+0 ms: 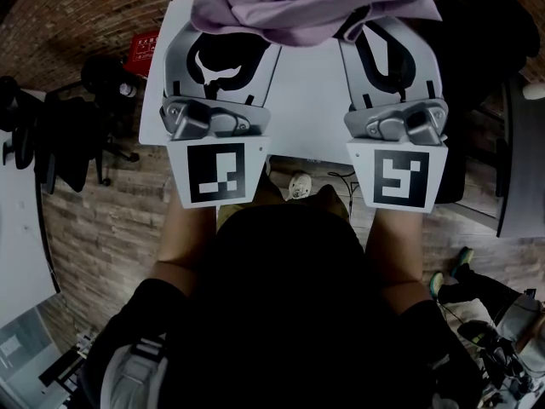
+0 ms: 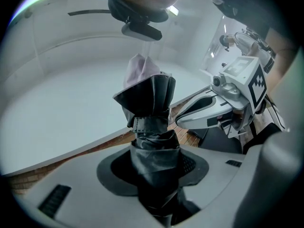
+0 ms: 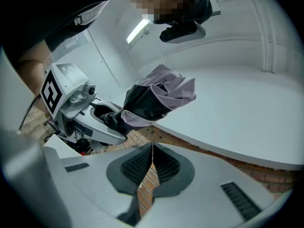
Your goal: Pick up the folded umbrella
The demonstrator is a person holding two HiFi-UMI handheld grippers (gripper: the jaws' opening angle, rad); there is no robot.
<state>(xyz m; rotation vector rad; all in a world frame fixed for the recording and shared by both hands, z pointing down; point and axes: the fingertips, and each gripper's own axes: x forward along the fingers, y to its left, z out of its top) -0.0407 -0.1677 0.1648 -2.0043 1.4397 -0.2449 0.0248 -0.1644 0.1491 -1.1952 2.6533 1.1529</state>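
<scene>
The folded umbrella (image 1: 306, 2), black with pale purple fabric, lies across the top of the head view above both grippers. My left gripper (image 1: 223, 45) is shut on it. In the left gripper view the black strapped part of the umbrella (image 2: 152, 127) stands clamped between the jaws of the left gripper (image 2: 154, 172), its purple end pointing away. My right gripper (image 1: 385, 41) is beside it, shut, with nothing in it. In the right gripper view the tips of the right gripper (image 3: 152, 146) meet, and the umbrella (image 3: 159, 96) sticks out of the left gripper (image 3: 92, 122) at the left.
A white table (image 1: 306, 100) lies below and ahead of the grippers. Black office chairs (image 1: 68, 126) and a red object (image 1: 140, 51) stand to the left on the brick-patterned floor (image 1: 111, 220). Dark furniture (image 1: 481, 100) stands on the right.
</scene>
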